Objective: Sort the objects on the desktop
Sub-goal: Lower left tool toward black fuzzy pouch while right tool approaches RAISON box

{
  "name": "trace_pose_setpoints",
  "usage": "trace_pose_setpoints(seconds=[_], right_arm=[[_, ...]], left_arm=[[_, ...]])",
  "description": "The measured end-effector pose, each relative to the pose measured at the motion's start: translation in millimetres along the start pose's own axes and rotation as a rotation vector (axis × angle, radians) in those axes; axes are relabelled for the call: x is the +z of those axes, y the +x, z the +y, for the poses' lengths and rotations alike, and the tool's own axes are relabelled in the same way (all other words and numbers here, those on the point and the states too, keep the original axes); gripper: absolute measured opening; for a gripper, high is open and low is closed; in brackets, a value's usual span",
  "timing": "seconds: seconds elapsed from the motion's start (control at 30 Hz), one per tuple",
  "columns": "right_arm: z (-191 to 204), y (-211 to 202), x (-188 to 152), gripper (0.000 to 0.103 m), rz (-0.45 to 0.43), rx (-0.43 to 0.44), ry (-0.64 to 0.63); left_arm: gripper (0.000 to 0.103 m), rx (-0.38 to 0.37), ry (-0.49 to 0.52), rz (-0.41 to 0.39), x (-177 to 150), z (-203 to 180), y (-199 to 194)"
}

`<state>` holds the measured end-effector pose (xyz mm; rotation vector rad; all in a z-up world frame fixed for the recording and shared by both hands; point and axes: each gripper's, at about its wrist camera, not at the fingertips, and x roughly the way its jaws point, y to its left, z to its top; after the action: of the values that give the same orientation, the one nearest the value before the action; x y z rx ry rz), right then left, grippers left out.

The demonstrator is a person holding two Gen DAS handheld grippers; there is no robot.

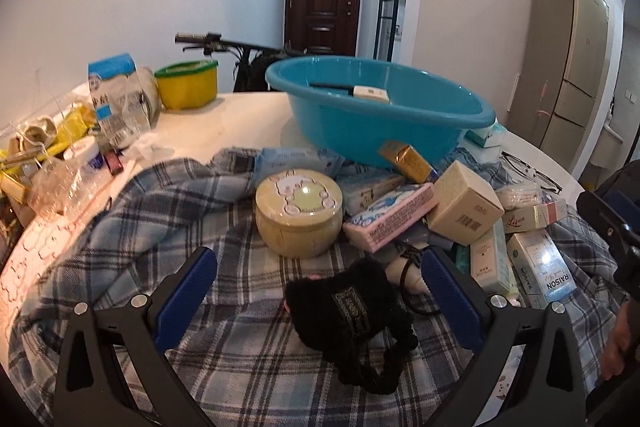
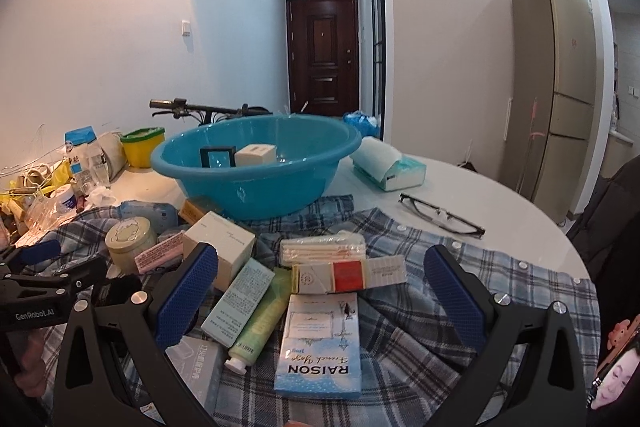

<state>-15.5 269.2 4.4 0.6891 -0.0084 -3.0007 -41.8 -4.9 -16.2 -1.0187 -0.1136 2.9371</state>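
Blue plaid cloth (image 1: 224, 235) covers the near part of the white table (image 1: 240, 119), and lots of small things lie on it; the left gripper (image 1: 320, 291) is spread wide open, with nothing between its blue pads (image 1: 186, 301) but a fuzzy black pouch (image 1: 352, 311) that lies on the cloth, not squeezed by either pad; just past the pouch sits a round cream tin (image 1: 299, 213), and right beside it a pink box (image 1: 390, 215) leans on a cream box (image 1: 464, 207); behind them stands a big teal basin (image 1: 380, 119), with a small white box (image 1: 370, 93) inside it; a gold packet (image 1: 406, 161) leans at the basin's near wall; a yellow tub (image 1: 187, 85) and a blue and white bag (image 1: 114, 95) sit far to the left.

From the right wrist view, the right gripper (image 2: 320, 291) is also wide open and holds nothing; a light blue box that says RAISON (image 2: 320, 343) lies flat on the cloth between its pads; just past it lies a box with a red patch (image 2: 348, 277), and past that a bag of cotton sticks (image 2: 322, 247); a pale green tube (image 2: 262, 323) and a long pale box (image 2: 240, 301) lie to the left; black glasses (image 2: 442, 215) rest on the bare table to the right, and a tissue pack (image 2: 386, 163) sits beside the basin.
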Motion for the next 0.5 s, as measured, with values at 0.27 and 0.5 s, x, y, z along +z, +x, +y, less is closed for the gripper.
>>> trace_pose_setpoints(seconds=[0.27, 0.5], right_arm=[[6.2, 4.8, -7.5, 0.103, 0.040, 0.005, -0.009], [10.1, 7.1, -8.9, 0.103, 0.060, 0.011, -0.022]], left_arm=[[0.103, -0.038, -0.016, 0.068, -4.4, 1.6, 8.8], [0.103, -0.042, 0.018, 0.082, -4.8, -4.4, 10.2]])
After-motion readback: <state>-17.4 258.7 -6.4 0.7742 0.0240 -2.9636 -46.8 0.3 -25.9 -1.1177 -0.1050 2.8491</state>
